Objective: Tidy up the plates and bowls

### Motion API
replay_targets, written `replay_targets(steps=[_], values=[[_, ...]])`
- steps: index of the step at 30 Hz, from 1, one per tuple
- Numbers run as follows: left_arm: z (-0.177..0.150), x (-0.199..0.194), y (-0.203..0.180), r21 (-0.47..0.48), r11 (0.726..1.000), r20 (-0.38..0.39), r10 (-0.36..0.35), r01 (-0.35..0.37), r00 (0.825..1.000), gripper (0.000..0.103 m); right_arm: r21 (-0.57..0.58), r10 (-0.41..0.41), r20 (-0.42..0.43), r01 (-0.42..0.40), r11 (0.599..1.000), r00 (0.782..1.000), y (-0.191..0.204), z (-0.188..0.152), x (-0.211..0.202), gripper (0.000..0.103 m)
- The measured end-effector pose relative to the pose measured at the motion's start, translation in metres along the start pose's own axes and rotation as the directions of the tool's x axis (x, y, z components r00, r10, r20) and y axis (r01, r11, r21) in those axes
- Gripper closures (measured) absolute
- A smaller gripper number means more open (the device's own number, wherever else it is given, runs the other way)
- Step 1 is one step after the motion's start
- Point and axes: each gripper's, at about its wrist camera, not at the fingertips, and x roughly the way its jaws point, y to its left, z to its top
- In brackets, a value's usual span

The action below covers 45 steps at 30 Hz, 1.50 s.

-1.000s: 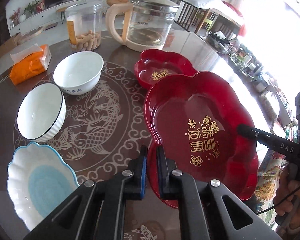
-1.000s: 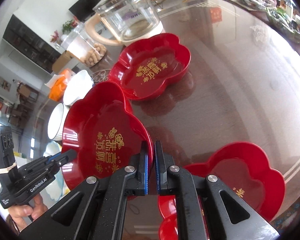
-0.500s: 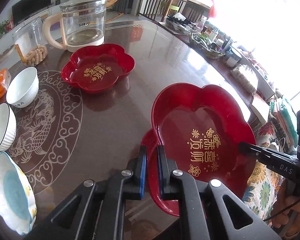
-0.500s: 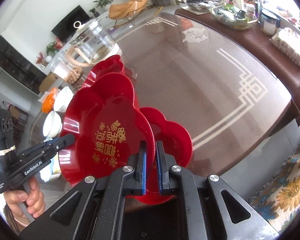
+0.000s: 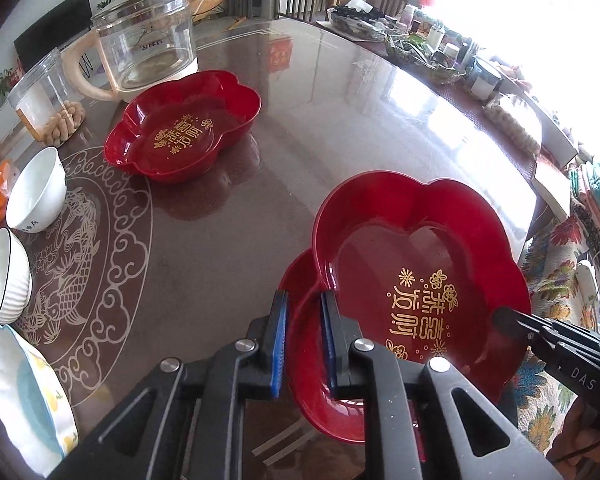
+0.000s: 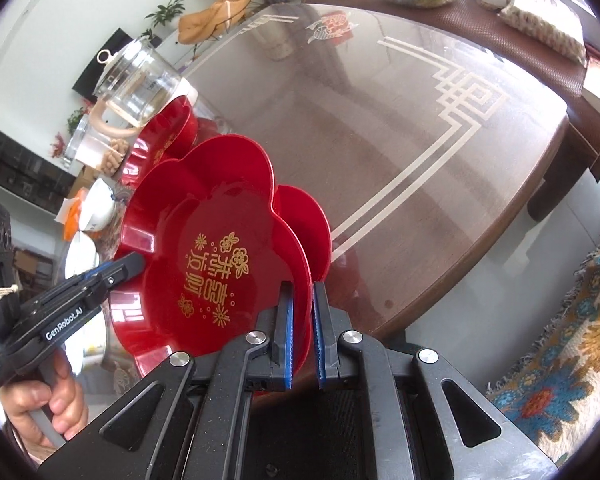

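Left gripper (image 5: 303, 338) opening, top plate (image 5: 420, 280) rim between; right gripper (image 6: 300, 334) pinching rim.

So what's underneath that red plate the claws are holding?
Another red plate of the same flower shape lies under the top plate. Only its edge shows; the rest is covered.

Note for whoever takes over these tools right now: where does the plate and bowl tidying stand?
Left tool: jaws opening, top red plate rim between them, not pinched.
Right tool: shut on the same plate's opposite rim.
It lies offset on the lower red plate near the table edge.
Done: two plates stacked.
Left: release, add the third red plate, then group the white bowls and scalloped dish.
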Motion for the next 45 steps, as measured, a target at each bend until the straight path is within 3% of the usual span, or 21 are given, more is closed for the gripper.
replay_targets(steps=[4, 5, 6, 8, 9, 12, 24, 26, 29, 34, 40, 45], values=[[0.005, 0.001, -0.006, 0.045, 0.996, 0.038, 0.079, -0.08, 0.996, 0.082, -0.036, -0.021, 0.018, 0.022, 0.999, 1.0, 0.006, -0.005, 0.002, 0.085], [0.006, 0.001, -0.006, 0.046, 0.995, 0.041, 0.085, -0.087, 0.996, 0.07, -0.043, -0.024, 0.016, 0.025, 0.999, 1.0, 0.008, -0.006, 0.004, 0.083], [0.007, 0.0, -0.006, 0.045, 0.995, 0.045, 0.083, -0.085, 0.996, 0.049, -0.054, -0.023, 0.017, 0.024, 0.998, 1.0, 0.009, -0.007, 0.004, 0.076], [0.007, -0.007, -0.003, 0.033, 0.995, 0.083, 0.095, -0.098, 0.992, 0.024, -0.082, -0.033, 0.037, 0.036, 0.996, 0.999, 0.013, -0.01, 0.001, 0.062], [0.006, -0.012, -0.002, 0.027, 0.993, 0.114, 0.107, -0.111, 0.988, 0.022, -0.096, -0.044, 0.052, 0.049, 0.994, 0.998, 0.014, -0.012, -0.002, 0.058], [0.007, -0.019, 0.004, 0.023, 0.993, 0.151, 0.108, -0.113, 0.983, 0.022, -0.13, -0.058, 0.094, 0.07, 0.989, 0.994, 0.018, -0.016, -0.012, 0.058], [-0.002, -0.034, 0.033, -0.055, 0.994, 0.179, 0.106, -0.097, 0.978, 0.022, -0.112, -0.104, 0.191, 0.127, 0.986, 0.976, 0.015, -0.005, -0.024, 0.058], [-0.009, -0.043, 0.033, -0.057, 0.994, 0.2, 0.104, -0.094, 0.974, 0.022, -0.117, -0.108, 0.215, 0.135, 0.984, 0.971, 0.018, -0.005, -0.03, 0.058], [-0.025, -0.057, 0.03, -0.053, 0.994, 0.232, 0.106, -0.096, 0.967, 0.022, -0.146, -0.118, 0.255, 0.159, 0.976, 0.96, 0.028, -0.008, -0.038, 0.049], [-0.063, -0.08, 0.03, -0.112, 0.99, 0.29, 0.116, -0.087, 0.95, 0.008, -0.185, -0.134, 0.317, 0.199, 0.962, 0.939, 0.051, -0.023, -0.05, 0.034], [-0.099, -0.1, 0.033, -0.188, 0.981, 0.308, 0.104, -0.047, 0.946, 0.007, -0.207, -0.157, 0.36, 0.243, 0.948, 0.92, 0.078, -0.047, -0.053, 0.032], [-0.112, -0.109, 0.031, -0.204, 0.977, 0.306, 0.124, -0.063, 0.944, 0.007, -0.223, -0.195, 0.36, 0.287, 0.931, 0.912, 0.09, -0.062, -0.052, 0.032]])
